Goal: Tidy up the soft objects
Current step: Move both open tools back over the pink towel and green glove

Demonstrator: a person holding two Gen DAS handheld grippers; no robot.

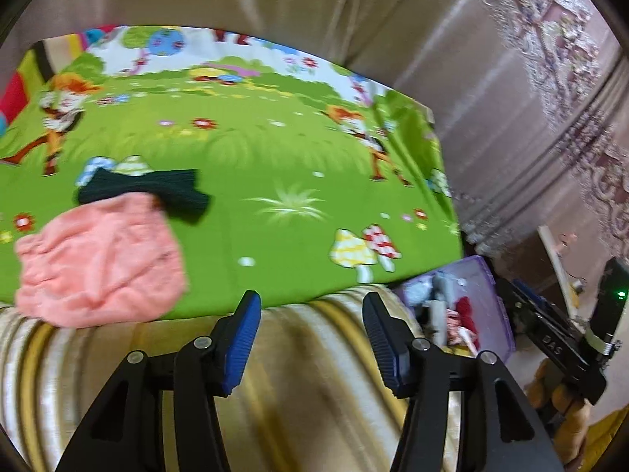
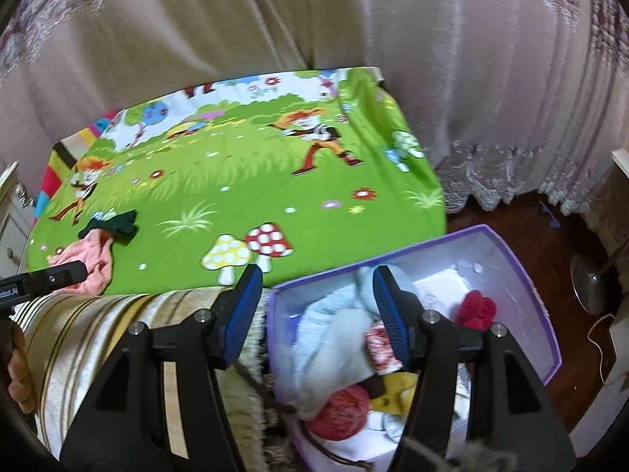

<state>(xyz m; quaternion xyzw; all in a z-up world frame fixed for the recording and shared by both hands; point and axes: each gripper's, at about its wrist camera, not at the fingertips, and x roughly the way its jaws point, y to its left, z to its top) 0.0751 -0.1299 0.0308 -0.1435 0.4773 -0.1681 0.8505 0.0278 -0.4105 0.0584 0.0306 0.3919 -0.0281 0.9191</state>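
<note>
A pink cloth (image 1: 102, 259) lies crumpled at the near left edge of the green cartoon mat (image 1: 275, 165), with a dark green knitted piece (image 1: 145, 190) touching its far side. My left gripper (image 1: 311, 303) is open and empty over the striped bedding (image 1: 306, 373), to the right of the cloth. My right gripper (image 2: 318, 275) is open and empty, its fingers straddling the near left wall of the purple box (image 2: 523, 275). The box holds a light blue cloth (image 2: 334, 303), a red knitted piece (image 2: 475, 306), a red yarn ball (image 2: 342, 409) and something yellow. The pink cloth (image 2: 92, 255) and green piece (image 2: 114, 226) lie far left.
The purple box (image 1: 495, 299) stands on the dark wooden floor (image 2: 550, 228) beside the bed's right corner. Curtains (image 2: 471, 78) hang behind the bed. A fan base (image 2: 589, 287) stands on the floor at right. A white cabinet (image 2: 11, 204) is at far left.
</note>
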